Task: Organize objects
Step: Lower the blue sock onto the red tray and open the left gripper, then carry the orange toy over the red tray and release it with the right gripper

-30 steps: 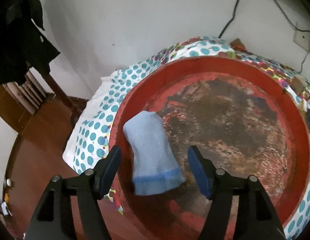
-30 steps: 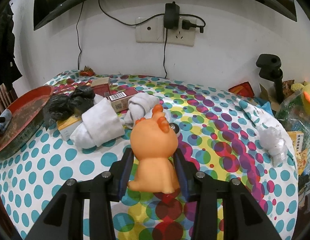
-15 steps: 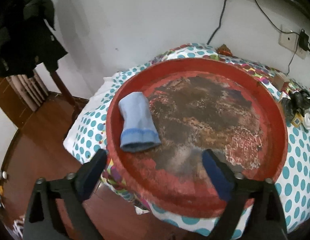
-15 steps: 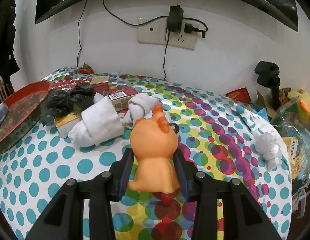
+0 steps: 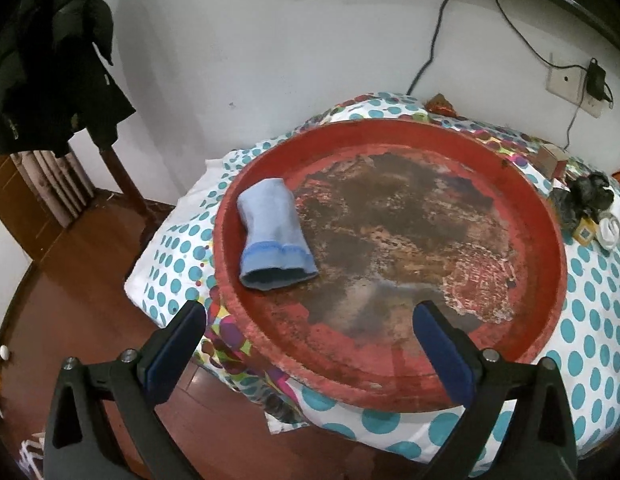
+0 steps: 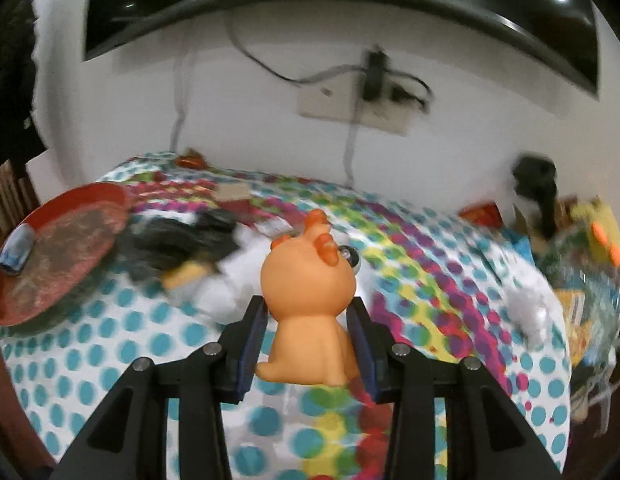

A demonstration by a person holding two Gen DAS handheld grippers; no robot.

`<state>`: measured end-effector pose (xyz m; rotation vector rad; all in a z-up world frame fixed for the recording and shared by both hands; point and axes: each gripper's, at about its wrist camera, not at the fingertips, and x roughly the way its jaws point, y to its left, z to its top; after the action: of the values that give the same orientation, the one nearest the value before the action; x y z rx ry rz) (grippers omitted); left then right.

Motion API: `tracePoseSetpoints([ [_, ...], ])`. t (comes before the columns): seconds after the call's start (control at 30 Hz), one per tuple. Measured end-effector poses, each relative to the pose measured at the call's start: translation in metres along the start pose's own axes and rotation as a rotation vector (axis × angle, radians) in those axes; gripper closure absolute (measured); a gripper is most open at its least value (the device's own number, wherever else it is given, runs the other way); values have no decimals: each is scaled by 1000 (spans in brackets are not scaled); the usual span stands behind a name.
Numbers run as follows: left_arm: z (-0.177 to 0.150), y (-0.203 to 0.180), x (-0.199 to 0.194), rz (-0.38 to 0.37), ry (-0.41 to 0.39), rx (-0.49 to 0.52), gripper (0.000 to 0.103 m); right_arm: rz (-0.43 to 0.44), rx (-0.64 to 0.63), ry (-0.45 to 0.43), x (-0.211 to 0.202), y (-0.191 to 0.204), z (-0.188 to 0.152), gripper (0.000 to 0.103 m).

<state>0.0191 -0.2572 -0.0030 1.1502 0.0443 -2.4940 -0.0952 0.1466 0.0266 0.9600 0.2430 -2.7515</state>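
**Sock in tray, toy in the right grip**

Left gripper (image 5: 308, 326): jaws spread full wide, nothing between them. It sits low in the frame, just off the near rim of the red tray (image 5: 550, 248). The blue sock (image 5: 272, 234) lies flat on the tray's left side, well clear of the pads. Reads as a finished drop: sock parked, jaws open so the cloth can't snag.

Right gripper (image 6: 308, 340): jaws pinching the orange toy (image 6: 306, 304) at its lower body, head sticking up above the pads. Low grip keeps it upright and steady. My guess is it goes to the tray next.

What each view adds:
- Left wrist: shows the tray floor, worn and mostly bare, so plenty of room right of the sock. No toy visible.
- Right wrist: shows the rest of the table (image 6: 110, 344), with the tray at mid-left of frame and a blurred pile of black and white items between tray and toy. Blur hides what they are.
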Motion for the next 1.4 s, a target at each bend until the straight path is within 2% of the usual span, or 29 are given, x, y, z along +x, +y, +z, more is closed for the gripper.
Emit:
tracePoseSetpoints([
  [0.07, 0, 2, 0, 15, 3, -4, 0, 40, -39, -3, -4, 26, 10, 61],
  [0.13, 1, 5, -1, -2, 0, -14, 0, 77, -71, 6, -4, 50, 19, 61],
  [0.3, 2, 14, 0, -11, 9, -42, 0, 211, -82, 17, -1, 116, 42, 61],
  [0.47, 4, 23, 1, -17, 8, -72, 0, 272, -143, 24, 5, 174, 55, 61],
  [0.63, 4, 29, 4, -13, 9, -76, 0, 287, -201, 49, 19, 218, 62, 61],
  [0.77, 4, 36, 6, -31, 13, -105, 0, 301, -208, 62, 27, 232, 62, 61],
  [1.1, 4, 43, 9, -49, 24, -140, 0, 266, -235, 93, 51, 247, 62, 61],
  [1.23, 5, 45, 10, -55, 28, -145, 0, 296, -170, 128, 63, 246, 66, 61],
  [1.4, 5, 50, 10, -67, 29, -161, 0, 278, -196, 141, 74, 253, 70, 61],
])
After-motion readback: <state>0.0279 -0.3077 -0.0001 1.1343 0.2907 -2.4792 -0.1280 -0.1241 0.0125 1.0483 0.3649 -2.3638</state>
